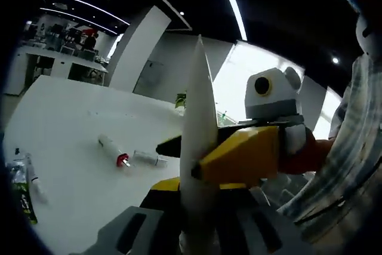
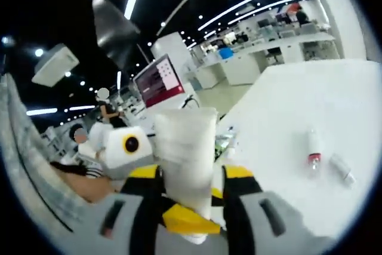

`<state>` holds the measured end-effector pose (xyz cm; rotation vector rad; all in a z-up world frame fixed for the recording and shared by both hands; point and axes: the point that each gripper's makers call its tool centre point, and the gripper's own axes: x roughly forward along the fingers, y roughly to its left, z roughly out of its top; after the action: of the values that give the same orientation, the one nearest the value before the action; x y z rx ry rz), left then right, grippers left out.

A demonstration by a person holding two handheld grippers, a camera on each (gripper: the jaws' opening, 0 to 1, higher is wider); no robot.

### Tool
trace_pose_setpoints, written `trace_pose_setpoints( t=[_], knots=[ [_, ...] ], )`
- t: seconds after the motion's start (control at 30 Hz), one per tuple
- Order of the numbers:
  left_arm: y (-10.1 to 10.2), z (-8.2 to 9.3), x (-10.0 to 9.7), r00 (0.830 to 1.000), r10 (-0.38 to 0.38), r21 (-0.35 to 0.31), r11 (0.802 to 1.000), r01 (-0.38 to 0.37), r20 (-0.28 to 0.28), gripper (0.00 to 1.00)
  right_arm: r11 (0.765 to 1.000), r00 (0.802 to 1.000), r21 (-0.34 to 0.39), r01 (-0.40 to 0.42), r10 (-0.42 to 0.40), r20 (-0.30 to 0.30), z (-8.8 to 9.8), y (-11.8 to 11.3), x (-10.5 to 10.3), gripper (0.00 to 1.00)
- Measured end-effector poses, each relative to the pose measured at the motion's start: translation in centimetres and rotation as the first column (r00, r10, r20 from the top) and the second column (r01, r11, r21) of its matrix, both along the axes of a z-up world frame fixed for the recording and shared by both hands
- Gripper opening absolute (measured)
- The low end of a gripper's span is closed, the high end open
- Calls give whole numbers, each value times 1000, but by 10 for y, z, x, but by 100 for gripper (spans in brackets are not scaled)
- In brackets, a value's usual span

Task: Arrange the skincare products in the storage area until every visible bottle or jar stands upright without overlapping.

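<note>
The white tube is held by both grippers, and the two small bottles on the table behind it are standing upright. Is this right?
Not quite. The white tube is indeed gripped by the left gripper and the right gripper, but the two small bottles lie on their sides on the table, not upright. The left gripper view shows this; the right gripper view agrees.

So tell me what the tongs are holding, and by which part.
Both tongs, left and right, grip one white tube, each near its lower end.
</note>
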<state>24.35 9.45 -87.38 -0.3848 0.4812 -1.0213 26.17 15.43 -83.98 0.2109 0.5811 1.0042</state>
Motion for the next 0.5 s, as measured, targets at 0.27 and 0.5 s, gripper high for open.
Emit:
trace_pose_setpoints(
  t=[0.27, 0.5],
  knots=[
    [-4, 0, 7, 999, 22, 57, 998, -24, 39, 21, 999, 999, -22, 31, -31, 21, 1, -7, 4, 29],
    [-6, 8, 13, 996, 49, 53, 997, -53, 73, 24, 999, 998, 1, 50, -50, 36, 13, -17, 8, 27]
  ],
)
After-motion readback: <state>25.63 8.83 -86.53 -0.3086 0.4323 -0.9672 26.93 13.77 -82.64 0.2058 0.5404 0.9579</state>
